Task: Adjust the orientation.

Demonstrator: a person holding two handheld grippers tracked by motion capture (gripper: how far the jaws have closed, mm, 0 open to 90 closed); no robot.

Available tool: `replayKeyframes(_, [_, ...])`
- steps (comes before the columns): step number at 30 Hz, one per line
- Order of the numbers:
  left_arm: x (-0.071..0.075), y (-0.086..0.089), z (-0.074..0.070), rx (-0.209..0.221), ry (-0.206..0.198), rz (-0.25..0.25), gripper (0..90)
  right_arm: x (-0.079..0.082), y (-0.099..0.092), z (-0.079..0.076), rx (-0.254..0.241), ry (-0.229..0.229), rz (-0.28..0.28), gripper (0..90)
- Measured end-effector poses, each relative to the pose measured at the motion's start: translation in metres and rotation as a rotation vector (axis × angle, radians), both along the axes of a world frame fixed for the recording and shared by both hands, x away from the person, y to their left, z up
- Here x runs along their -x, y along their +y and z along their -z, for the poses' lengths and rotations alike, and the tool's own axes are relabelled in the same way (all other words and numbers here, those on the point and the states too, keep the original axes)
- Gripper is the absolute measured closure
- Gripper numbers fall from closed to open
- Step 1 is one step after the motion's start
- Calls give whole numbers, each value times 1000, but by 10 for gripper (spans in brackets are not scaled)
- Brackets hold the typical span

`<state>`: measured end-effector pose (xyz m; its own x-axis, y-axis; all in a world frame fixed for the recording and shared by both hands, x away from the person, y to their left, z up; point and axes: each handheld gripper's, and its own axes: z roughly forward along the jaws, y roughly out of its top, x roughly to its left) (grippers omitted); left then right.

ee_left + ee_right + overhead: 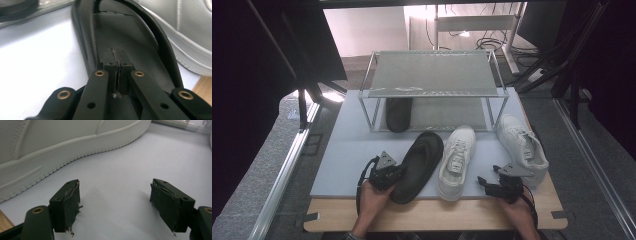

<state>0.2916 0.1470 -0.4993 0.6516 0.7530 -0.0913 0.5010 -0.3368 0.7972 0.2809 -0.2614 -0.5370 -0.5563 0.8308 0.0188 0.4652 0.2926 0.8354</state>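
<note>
Left hand-held gripper [398, 172] pinched together over the black flip-flop's [419, 162] heel, likely gripping its edge for racking beside its mate [398, 114]; right hand-held gripper [486, 184] waits with jaws apart.

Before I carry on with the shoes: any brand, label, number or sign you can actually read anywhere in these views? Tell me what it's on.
None can be read.
Black flip-flop: plain sole and strap, no print seen.
White sneakers: stitching and panels, no readable logo.
Metal rack: pale marks along its top shelf's front edge, too small and blurred to read.
Grey mat: unmarked.
</note>
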Motion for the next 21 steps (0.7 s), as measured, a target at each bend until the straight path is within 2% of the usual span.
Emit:
replayKeyframes(4, [6, 5, -7, 2, -24, 4, 864, 0, 0, 0, 0, 0, 0, 242])
replayKeyframes(8, [9, 13, -16, 6, -51, -22, 825, 0, 0, 0, 1, 0, 0, 242])
replayKeyframes(12, [3, 18, -16, 16, -35, -29, 728, 0, 0, 0, 1, 0, 0, 242])
replayKeyframes(16, [-5, 14, -9, 21, -12, -28, 672, 0, 0, 0, 1, 0, 0, 243])
replayKeyframes(21, [-16, 6, -4, 5, 9, -30, 666, 0, 0, 0, -3, 0, -1, 242])
